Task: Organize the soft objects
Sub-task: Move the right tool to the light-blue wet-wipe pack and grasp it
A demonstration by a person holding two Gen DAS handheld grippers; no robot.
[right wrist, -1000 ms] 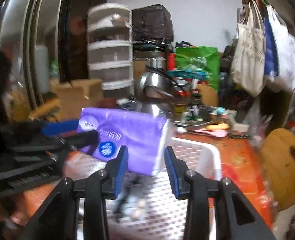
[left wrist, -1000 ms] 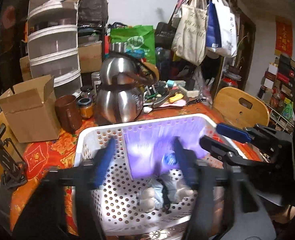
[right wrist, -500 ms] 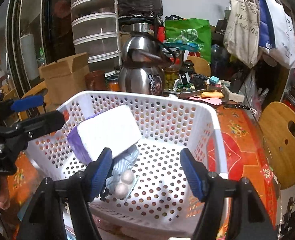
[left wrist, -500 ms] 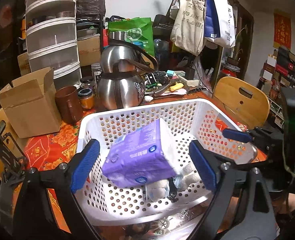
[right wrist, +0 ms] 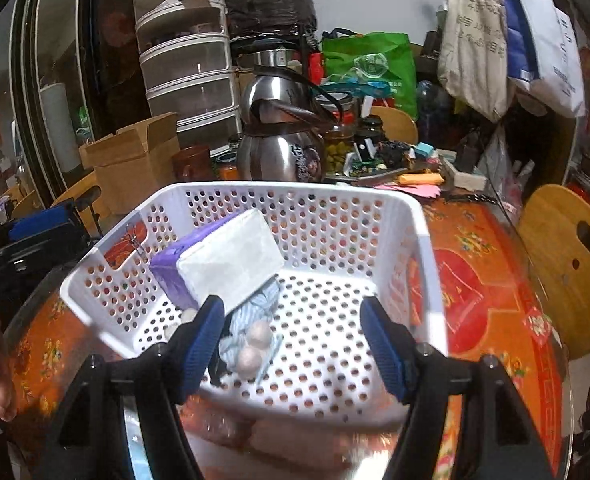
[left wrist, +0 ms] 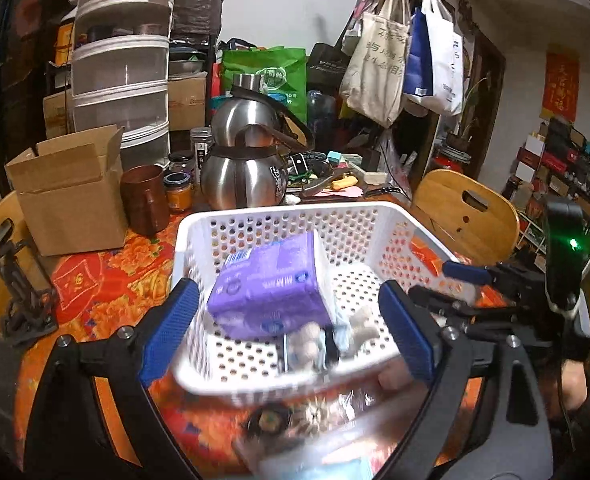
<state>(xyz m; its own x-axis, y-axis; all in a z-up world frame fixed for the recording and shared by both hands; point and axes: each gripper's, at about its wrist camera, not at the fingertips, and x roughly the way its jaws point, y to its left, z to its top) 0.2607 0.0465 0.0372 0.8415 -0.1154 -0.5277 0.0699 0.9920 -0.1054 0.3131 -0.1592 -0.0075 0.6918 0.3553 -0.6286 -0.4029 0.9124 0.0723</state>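
Cluttered home: kettles (left wrist: pixel 251 168), tote bags (left wrist: pixel 379 68)

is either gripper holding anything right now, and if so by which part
Nothing is held. The left gripper is opening and the right gripper is open, both empty; the purple tissue pack lies loose in the white basket.

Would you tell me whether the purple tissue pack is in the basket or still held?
In the basket: the purple tissue pack leans tilted inside the white basket, and neither tool touches it.

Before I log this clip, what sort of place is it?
Most likely a lived-in home dining or storage corner. Steel kettles and jars crowd a floral-clothed table, tote bags hang from a rack, stacked plastic drawers stand behind, and wooden chairs ring the white basket.
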